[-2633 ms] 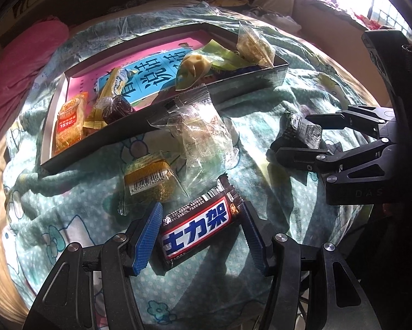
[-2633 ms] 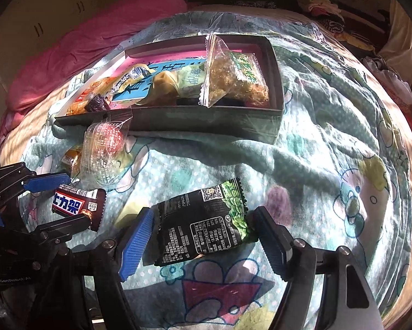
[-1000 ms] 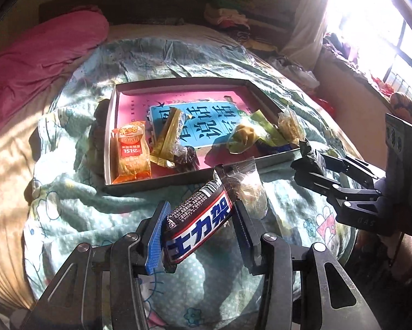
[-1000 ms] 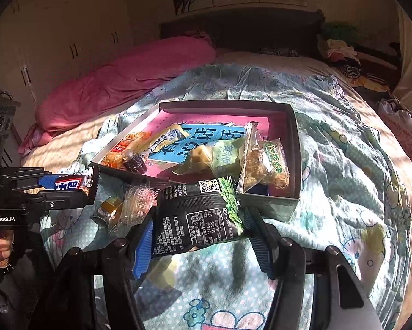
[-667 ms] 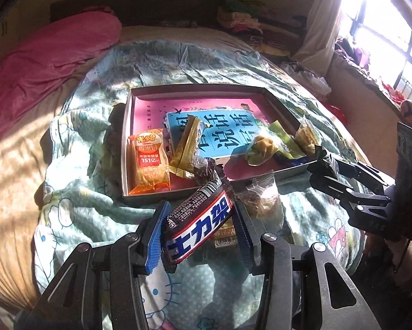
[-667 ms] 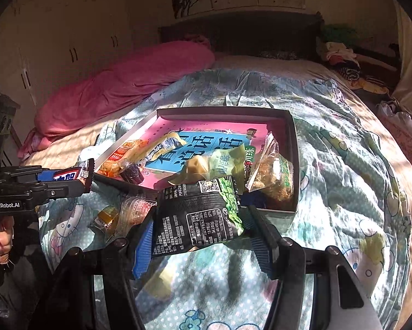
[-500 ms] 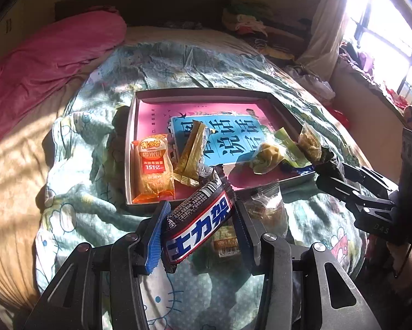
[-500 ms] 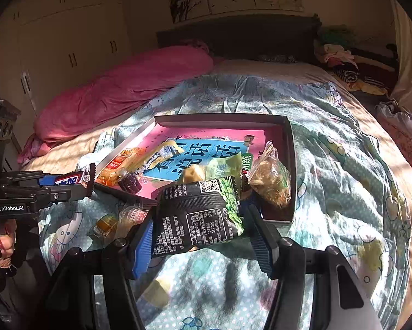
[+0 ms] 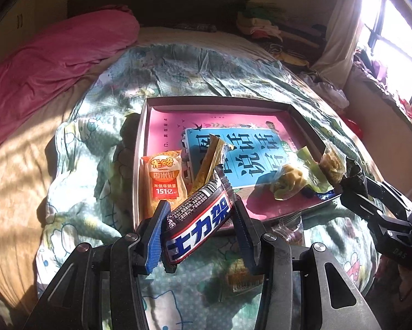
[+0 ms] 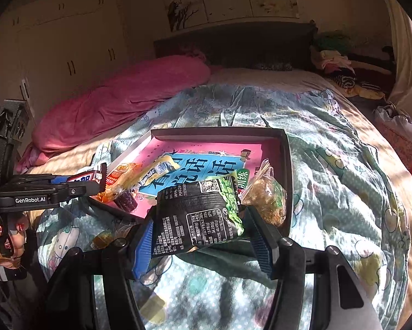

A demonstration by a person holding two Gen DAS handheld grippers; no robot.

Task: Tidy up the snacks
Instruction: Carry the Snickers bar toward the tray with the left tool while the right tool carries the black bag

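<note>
Now left hand-held gripper (image 9: 199,229) clamping chocolate bar (image 9: 197,221), right hand-held gripper (image 10: 203,236) clamping black packet (image 10: 197,217)

Bed (image 10: 343,165) bears tray (image 10: 287,170), loose snack packets (image 9: 241,275).

Tray (image 9: 306,133) lies on quilt (image 9: 178,71), mid-bed. Book (image 9: 241,151) flat inside tray. Rice cracker pack (image 9: 163,181) in tray, near-left corner; stick packet (image 9: 210,159) just right of it, over book edge. Clear nut bag (image 10: 266,195) in tray, near-right corner. Candy bar (image 9: 199,220) above tray's near edge, left end. Pea packet (image 10: 199,214) above near edge, right end. Pillow (image 9: 54,63) left of tray. Wrapped snacks (image 9: 241,275) on quilt before tray.
</note>
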